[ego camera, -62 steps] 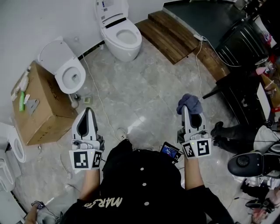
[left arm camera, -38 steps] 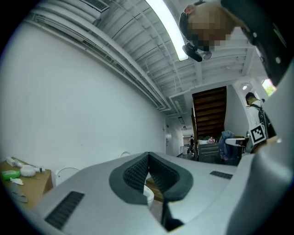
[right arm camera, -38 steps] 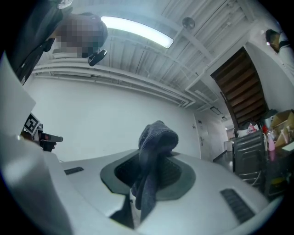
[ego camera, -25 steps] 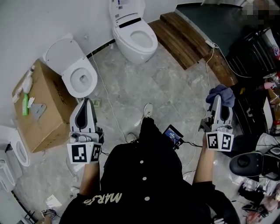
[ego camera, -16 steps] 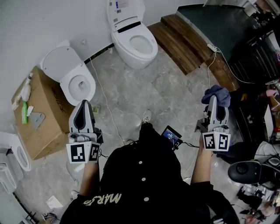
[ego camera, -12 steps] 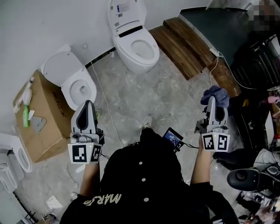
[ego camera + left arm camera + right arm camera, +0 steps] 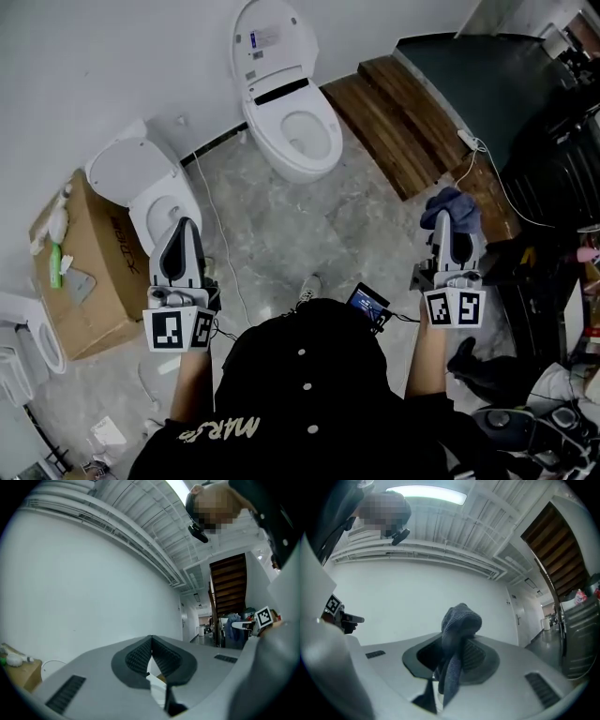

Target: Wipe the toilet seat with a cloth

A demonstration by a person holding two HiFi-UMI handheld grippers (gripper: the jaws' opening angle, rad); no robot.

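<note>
Now, where we stand: on a grey marble-like floor (image 7: 281, 234), one gripper in each hand, both held in front of our body.
Right gripper (image 7: 452, 221): its jaws are clamped on the cloth, as the right gripper view (image 7: 457, 641) shows; it is held up in the air over the floor, near the wooden step.
Cloth (image 7: 448, 203): dark blue-grey and bunched. One part stands above the jaw tips and another part hangs down between the pads (image 7: 459, 618). It touches only the right gripper.
Left gripper (image 7: 185, 227): the two jaws are pressed together and we see nothing held between them (image 7: 152, 641). It points toward the small toilet.
Toilet seat (image 7: 272, 131): white, on the bigger toilet against the wall, with the lid raised behind it. It is well apart from the cloth and from both grippers.
Small toilet (image 7: 150, 192): also white with the lid up, just beyond the left gripper's tip.
Cardboard box (image 7: 84, 281): beside the small toilet, with a green bottle (image 7: 60, 264) lying on its top.
Wooden step (image 7: 398, 122): dark brown planks, to the right of the bigger toilet.
Cable (image 7: 223, 239): thin and white, it runs over the floor between the two toilets.
</note>
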